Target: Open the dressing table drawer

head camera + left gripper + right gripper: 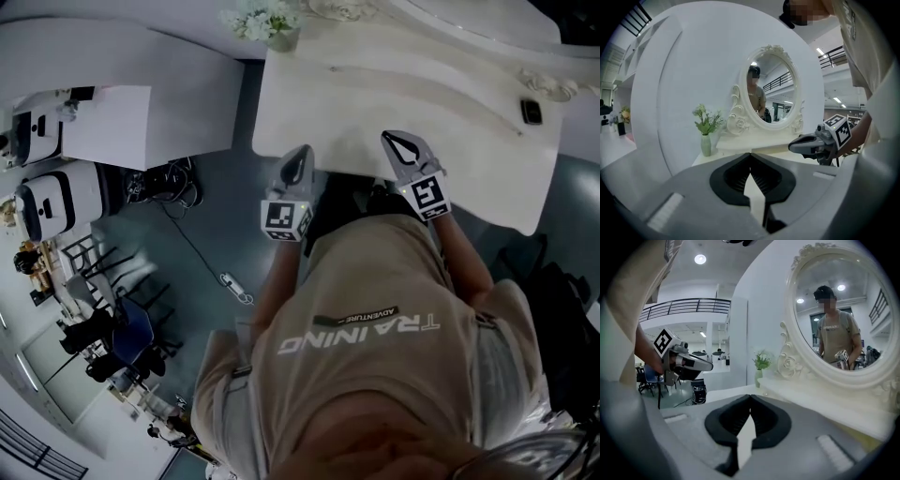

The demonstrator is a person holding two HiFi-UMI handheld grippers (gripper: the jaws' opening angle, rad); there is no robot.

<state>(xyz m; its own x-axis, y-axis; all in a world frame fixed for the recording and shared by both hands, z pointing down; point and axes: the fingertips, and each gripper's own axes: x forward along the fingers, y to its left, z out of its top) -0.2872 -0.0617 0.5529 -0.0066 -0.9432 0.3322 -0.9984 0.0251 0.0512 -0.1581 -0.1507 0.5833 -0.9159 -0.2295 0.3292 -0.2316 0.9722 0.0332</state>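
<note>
At the very start, to judge by the pictures: no drawer front or handle visible, presumably hidden under the near edge of the glossy cream-white dressing-table counter (375,84) with its wavy outline, so reaching, gripping and pulling all left to do. At that near edge, the grey plastic left hand-held gripper (298,161) and the grey plastic right hand-held gripper (405,148), each with black ribbed jaws closed tip to tip on nothing. At the far edge, a smooth oval mirror (771,89) in a carved white frame, and beside it a small pale green vase (706,144) of white flowers.
</note>
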